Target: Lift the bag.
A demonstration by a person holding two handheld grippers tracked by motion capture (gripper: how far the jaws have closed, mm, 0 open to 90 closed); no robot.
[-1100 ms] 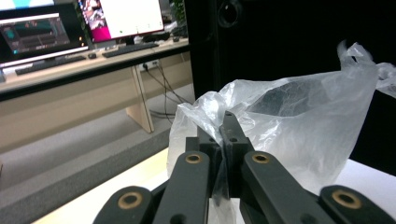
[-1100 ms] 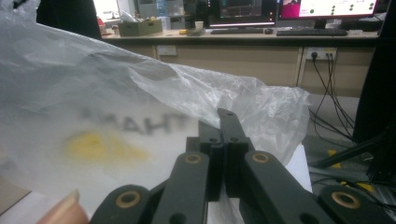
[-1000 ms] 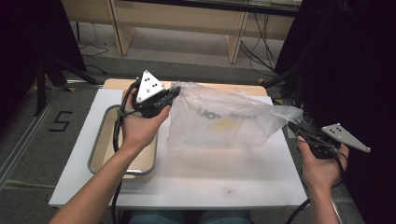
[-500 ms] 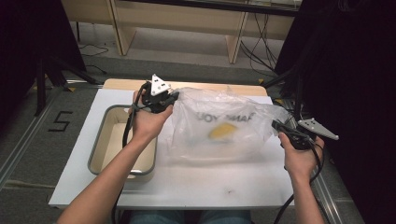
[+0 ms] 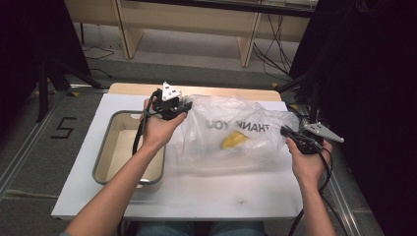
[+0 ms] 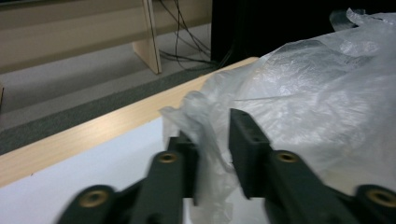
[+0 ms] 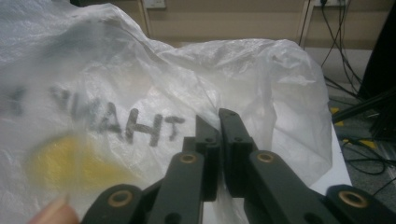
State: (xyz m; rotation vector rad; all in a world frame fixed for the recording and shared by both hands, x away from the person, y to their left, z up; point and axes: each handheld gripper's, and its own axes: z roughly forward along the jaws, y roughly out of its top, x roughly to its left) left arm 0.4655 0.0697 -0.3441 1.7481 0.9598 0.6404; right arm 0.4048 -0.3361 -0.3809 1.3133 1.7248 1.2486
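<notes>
Both grippers hold the plastic bag (image 5: 236, 135) on the white table (image 5: 206, 196): the left gripper (image 6: 212, 154), jaws just opening, stands apart around a corner fold; the right gripper (image 7: 218, 140) pinches film (yellow item inside). Next, judging by this, release.

Thin crinkled translucent plastic seen in the bag (image 5: 236, 132), matt black plastic in the fingers (image 6: 247, 140), a smooth matt white surface (image 5: 196, 191) edged in pale wood, possibly enamelled metal in the tray (image 5: 105, 147).
</notes>
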